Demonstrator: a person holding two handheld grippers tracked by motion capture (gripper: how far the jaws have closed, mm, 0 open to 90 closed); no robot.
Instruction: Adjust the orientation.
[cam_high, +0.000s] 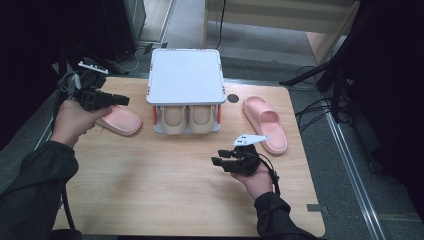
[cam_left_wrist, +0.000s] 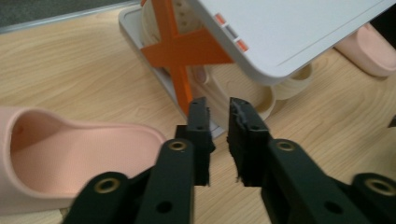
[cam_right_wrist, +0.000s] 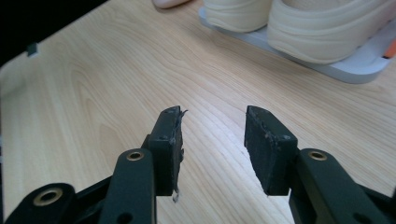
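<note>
A wooden table (cam_high: 165, 190) carries a small white two-tier rack (cam_high: 185, 75) with orange cross-braces at its sides. On the rack's lower shelf sits a pair of beige slippers (cam_high: 187, 119), side by side under the flat white top. A pink slipper (cam_high: 120, 120) lies on the table just left of the rack, and a second pink slipper (cam_high: 265, 123) lies to the rack's right, angled away from it.

The left hand-held gripper (cam_high: 102, 98) is held level over the heel end of the left pink slipper, pointing toward the rack; whether it touches that slipper is hard to tell from above. In the left gripper view its jaws stand only a narrow gap apart with nothing between them, the pink slipper (cam_left_wrist: 70, 158) lying below and to the left and the rack's orange brace (cam_left_wrist: 180, 51) straight ahead, between the jaws and the beige pair.

The right hand-held gripper (cam_high: 225, 161) hovers over bare table in front of the rack, near the right pink slipper but apart from it, the hand palm-up beneath it. Its jaws are spread, empty, over bare wood in the right gripper view, the beige slippers (cam_right_wrist: 299, 28) ahead
</note>
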